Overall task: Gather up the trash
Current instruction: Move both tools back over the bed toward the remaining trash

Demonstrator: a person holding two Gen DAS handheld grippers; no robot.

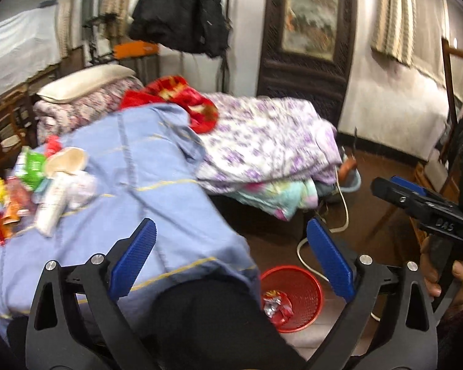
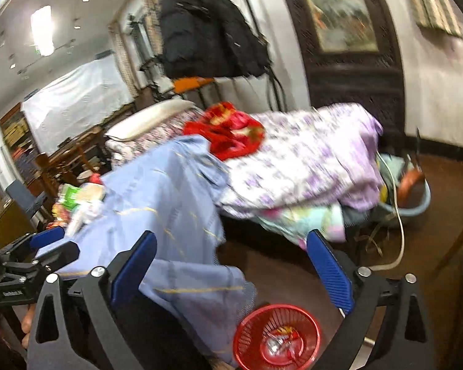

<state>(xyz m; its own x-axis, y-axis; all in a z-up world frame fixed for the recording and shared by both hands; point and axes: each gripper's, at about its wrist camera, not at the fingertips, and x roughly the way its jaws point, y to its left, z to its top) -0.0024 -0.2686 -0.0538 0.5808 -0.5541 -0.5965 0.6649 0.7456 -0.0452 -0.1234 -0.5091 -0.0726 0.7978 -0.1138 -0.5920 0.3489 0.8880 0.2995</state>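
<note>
Left wrist view: both claws, left gripper point(image 1: 231, 259) and right gripper point(image 2: 231, 265), gaped wide and empty; red bin point(image 1: 305, 289) below held wrappers, trash pile point(image 1: 43, 185) remained ahead-left on blue sheet point(image 1: 157, 166).

We note a black jacket point(image 1: 179, 9) hanging above the bed, a red blanket point(image 1: 182, 98) beside a purple floral quilt point(image 1: 262, 141), and a white cable point(image 1: 342, 203) trailing across the floor.

Pretty cluttered bedroom: white walls point(image 1: 385, 92), dark brown floor point(image 1: 370, 215), and a carved dark wood door point(image 1: 308, 61) at the back. A bed point(image 1: 157, 160) piled with blankets fills the middle, a black coat point(image 1: 179, 9) hangs behind it, and a ceiling light point(image 2: 42, 29) glows.
</note>
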